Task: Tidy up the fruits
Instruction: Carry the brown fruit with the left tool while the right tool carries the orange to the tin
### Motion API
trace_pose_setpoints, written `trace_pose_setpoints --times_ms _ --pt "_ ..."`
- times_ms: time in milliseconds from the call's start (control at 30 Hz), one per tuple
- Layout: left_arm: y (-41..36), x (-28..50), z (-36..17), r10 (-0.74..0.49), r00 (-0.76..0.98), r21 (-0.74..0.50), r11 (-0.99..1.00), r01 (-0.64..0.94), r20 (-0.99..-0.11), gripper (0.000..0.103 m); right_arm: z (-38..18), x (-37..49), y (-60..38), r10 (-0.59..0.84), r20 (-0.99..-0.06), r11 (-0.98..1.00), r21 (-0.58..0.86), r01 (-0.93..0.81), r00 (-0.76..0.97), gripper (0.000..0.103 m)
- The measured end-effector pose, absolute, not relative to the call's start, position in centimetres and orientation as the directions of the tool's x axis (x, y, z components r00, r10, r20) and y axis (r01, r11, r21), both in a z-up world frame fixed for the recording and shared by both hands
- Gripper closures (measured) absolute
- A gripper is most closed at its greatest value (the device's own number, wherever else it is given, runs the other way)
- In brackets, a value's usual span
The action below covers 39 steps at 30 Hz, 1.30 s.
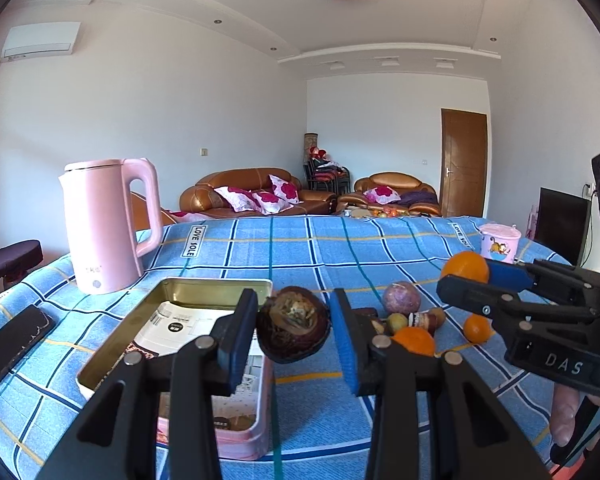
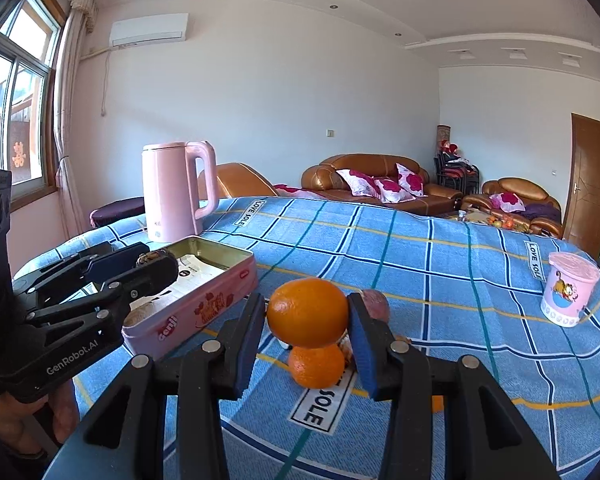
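Observation:
My left gripper (image 1: 294,320) is shut on a dark brown, rough-skinned fruit (image 1: 292,336), held in the air by the right edge of the open pink tin (image 1: 172,304). My right gripper (image 2: 307,304) is shut on a large orange (image 2: 308,316), lifted off the blue checked cloth. Below it lies a second orange (image 2: 316,366), and a purple fruit (image 2: 374,304) sits behind. The left wrist view shows that pile on the cloth: the purple fruit (image 1: 401,298), two oranges (image 1: 414,340) and small mixed fruits. The tin (image 2: 204,308) holds paper packets.
A pink kettle (image 1: 104,228) stands behind the tin at the back left. A black phone (image 1: 16,340) lies at the table's left edge. A pink cartoon cup (image 2: 568,294) stands at the right. The far half of the cloth (image 2: 380,240) is bare.

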<state>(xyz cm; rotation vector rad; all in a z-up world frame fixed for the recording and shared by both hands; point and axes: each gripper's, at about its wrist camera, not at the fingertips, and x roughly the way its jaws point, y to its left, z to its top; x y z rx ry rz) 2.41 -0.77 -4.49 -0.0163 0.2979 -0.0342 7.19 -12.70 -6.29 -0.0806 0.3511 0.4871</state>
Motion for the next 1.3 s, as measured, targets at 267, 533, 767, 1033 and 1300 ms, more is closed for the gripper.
trace_pose_setpoints --times_ms 267,533,767,1033,1300 --pt "2.6 3.8 -4.4 0.013 0.941 -0.043 0.999 -0.029 -0.339 0.064 -4.8 9.1 -9.3 0.503 -0.373 0.844 0.015 -0.537 0.78 0.059" --pt "5.6 5.4 -4.9 0.049 0.919 -0.048 0.996 -0.073 -0.39 0.064 -4.5 11.0 -5.9 0.529 -0.412 0.817 0.012 -0.576 0.742 0.059" --pt "7.3 7.1 -5.2 0.074 0.897 -0.021 0.996 -0.092 -0.437 0.064 -4.7 12.4 -2.8 0.538 -0.442 0.796 -0.015 -0.606 0.718 0.059" --pt "8.5 8.4 -5.6 0.092 0.877 -0.003 0.994 -0.106 -0.472 0.064 -5.8 14.2 0.0 0.54 -0.476 0.78 -0.028 -0.626 0.694 0.059" --pt "9.6 9.4 -6.0 0.107 0.863 0.011 0.993 -0.118 -0.494 0.064 -7.0 15.5 2.0 0.537 -0.511 0.768 -0.032 -0.64 0.671 0.059"
